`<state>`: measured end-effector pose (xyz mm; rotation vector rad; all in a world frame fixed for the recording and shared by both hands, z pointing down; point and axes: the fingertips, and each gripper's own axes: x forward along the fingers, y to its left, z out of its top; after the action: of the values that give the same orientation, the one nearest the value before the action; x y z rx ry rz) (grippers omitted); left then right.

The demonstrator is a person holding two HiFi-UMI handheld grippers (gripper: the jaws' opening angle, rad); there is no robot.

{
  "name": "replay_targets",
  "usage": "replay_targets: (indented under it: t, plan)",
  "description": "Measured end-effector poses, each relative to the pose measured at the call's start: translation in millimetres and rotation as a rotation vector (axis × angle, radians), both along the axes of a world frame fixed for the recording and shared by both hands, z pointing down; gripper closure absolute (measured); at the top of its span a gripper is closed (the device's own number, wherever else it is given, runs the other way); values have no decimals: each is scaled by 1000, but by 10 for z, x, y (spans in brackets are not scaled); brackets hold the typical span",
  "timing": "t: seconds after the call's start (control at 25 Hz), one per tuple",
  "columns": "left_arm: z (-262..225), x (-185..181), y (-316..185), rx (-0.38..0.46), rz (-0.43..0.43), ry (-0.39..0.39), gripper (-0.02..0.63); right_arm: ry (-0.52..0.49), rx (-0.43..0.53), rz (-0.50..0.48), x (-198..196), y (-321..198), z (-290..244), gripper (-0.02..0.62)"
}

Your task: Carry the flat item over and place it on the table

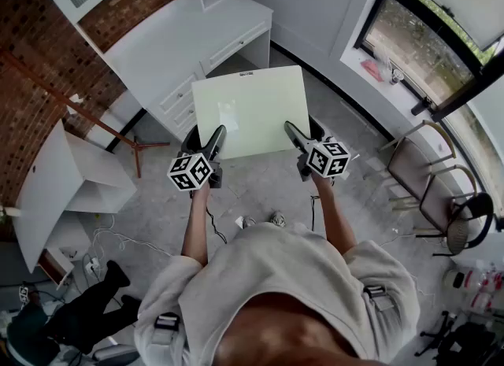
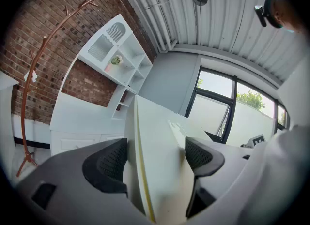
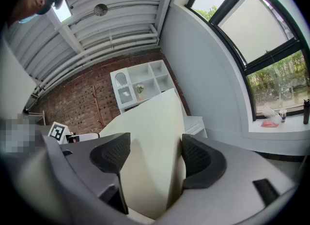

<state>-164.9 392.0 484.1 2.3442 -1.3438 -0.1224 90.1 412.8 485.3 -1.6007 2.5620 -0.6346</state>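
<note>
From the head view you see the pale flat board (image 1: pixel 252 112) held in the air above the grey floor (image 1: pixel 260 191), near the white desk (image 1: pixel 181 42). The left gripper (image 1: pixel 213 142) and right gripper (image 1: pixel 303 138) are each at its near edge. Only the gripper views show both pairs of jaws clamped on the board. The left one adds a brick wall (image 2: pixel 43 21) and a coat stand (image 2: pixel 29 83) — the right, a tall window (image 3: pixel 271 30). The small dark label (image 1: pixel 246 74) on the board's far edge is too small to read.
</note>
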Motion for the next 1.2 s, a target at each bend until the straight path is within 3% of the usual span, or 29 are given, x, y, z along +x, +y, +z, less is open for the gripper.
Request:
replay_targets:
  t: [0.72, 1.2]
  plan:
    - [-5, 49, 58, -11, -4, -18, 224, -1, -5, -16, 67, 4, -10, 247]
    - [4, 400, 21, -15, -27, -50, 224, -15, -14, -38, 415, -100, 57, 250]
